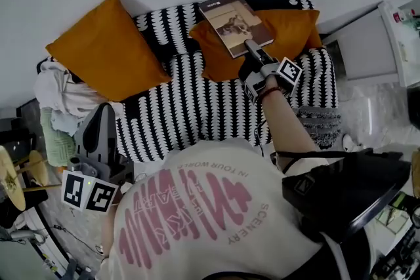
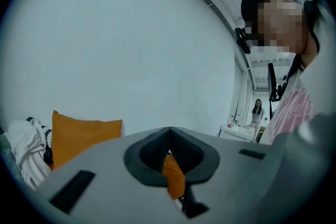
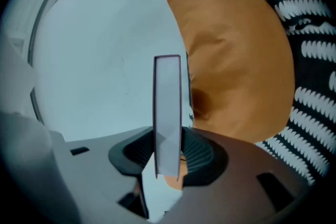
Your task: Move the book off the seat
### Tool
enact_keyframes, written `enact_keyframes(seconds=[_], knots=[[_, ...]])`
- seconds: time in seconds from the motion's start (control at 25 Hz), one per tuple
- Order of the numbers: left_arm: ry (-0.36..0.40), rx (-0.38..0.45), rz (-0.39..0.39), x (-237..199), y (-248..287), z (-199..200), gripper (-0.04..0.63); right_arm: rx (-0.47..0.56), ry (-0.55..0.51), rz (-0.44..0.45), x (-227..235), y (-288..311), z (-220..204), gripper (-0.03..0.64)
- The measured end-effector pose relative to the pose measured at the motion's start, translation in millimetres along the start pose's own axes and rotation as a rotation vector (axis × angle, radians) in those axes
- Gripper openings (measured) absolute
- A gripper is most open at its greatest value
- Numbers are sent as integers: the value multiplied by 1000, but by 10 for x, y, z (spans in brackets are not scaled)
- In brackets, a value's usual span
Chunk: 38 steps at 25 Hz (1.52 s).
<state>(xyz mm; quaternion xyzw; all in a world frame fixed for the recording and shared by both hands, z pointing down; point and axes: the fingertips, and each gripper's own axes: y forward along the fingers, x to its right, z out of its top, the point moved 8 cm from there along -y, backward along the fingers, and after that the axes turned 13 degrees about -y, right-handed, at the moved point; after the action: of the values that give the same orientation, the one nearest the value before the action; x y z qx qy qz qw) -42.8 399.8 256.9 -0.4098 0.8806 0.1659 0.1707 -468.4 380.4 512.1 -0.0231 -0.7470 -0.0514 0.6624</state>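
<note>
Two orange cushions sit on the black-and-white sofa (image 1: 197,115). At far left lies a heap of clothes (image 1: 59,98), then the left cushion (image 1: 108,46). The left gripper (image 2: 170,152) hangs low near the sofa's front, its jaws together on nothing. Further right the book (image 1: 235,23) appears raised above the right cushion (image 1: 292,29), its near edge clamped in the jaws of the right gripper (image 1: 251,48). The lift looks under way; next the book needs carrying away from the seat to a spot that can take it. Open room lies above the sofa, while the white unit (image 1: 371,46) past the right armrest is the nearest edge to mind.
</note>
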Motion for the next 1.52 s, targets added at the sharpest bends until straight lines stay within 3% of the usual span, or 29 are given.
enact_keyframes(seconds=[0.44, 0.84, 1.12, 1.32, 1.52], knots=[[-121, 29, -94, -96, 89, -78, 9, -13, -127, 254, -837, -176, -72, 161], [-111, 82, -171, -257, 12, 173, 9, 25, -145, 450, -1493, -368, -396, 161], [-93, 157, -166, -462, -239, 355, 9, 62, -186, 518, -1858, -507, -744, 161], [-128, 141, -263, -610, -395, 367, 9, 63, -218, 563, -2066, -570, -1012, 161], [-137, 123, -298, -709, -458, 416, 9, 100, -215, 583, -2180, -664, -1238, 161]])
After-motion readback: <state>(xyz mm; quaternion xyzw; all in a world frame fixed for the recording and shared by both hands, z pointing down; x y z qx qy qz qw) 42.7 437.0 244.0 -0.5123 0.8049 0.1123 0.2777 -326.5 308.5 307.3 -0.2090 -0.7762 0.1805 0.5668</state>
